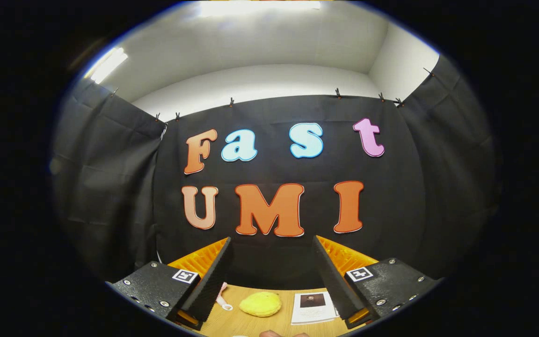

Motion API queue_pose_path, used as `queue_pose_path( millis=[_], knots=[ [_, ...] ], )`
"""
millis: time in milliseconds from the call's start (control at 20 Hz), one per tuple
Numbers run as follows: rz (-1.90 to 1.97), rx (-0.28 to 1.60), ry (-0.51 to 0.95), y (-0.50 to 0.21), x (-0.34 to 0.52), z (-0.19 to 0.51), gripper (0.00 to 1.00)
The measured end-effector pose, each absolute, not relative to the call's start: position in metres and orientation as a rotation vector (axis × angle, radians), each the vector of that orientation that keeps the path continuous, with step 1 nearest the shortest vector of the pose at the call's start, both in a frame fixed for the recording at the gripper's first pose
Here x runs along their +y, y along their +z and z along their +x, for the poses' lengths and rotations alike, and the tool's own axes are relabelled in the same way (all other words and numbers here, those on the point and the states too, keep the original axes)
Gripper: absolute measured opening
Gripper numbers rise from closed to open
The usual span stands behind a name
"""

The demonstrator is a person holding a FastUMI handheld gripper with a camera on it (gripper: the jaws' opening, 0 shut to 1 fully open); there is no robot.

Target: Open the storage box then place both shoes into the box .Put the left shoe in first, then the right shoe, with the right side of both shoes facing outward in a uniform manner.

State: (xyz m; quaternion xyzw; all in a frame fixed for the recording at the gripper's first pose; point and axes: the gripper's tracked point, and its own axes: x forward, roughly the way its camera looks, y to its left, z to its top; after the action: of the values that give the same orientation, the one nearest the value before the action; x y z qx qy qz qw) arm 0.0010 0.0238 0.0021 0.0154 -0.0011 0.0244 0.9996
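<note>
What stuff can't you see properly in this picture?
- Pink thing, gripper view: the open gripper has one finger covering most of it.
- Leaflet: its far corner sits behind the other finger; print too small to make out.
- Yellow fuzzy thing on the wooden table: too small to identify.

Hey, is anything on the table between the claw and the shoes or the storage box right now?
Can't say: the open claw points at the booth wall. Ahead on the table lie a yellow plush and a booklet.
</note>
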Motion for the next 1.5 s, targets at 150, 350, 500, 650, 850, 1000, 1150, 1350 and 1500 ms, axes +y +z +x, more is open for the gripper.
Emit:
queue_pose_path(
  millis=[150,350,500,650,850,1000,1150,1350,1500],
  knots=[
    [0.066,0.072,0.098,-0.021,0.043,0.004,0.99],
    [0.154,0.279,0.229,-0.086,0.089,-0.003,0.99],
    [0.290,0.505,0.330,-0.147,0.130,-0.022,0.99],
    [0.440,0.698,0.418,-0.194,0.172,-0.045,0.98],
    [0.526,0.895,0.497,-0.246,0.214,-0.078,0.98],
    [0.605,1.051,0.547,-0.283,0.243,-0.109,0.98],
    [0.676,1.142,0.596,-0.307,0.269,-0.128,0.98],
    [0.732,1.213,0.603,-0.338,0.291,-0.142,0.98],
    [0.775,1.287,0.595,-0.361,0.304,-0.153,0.97]
  ],
)
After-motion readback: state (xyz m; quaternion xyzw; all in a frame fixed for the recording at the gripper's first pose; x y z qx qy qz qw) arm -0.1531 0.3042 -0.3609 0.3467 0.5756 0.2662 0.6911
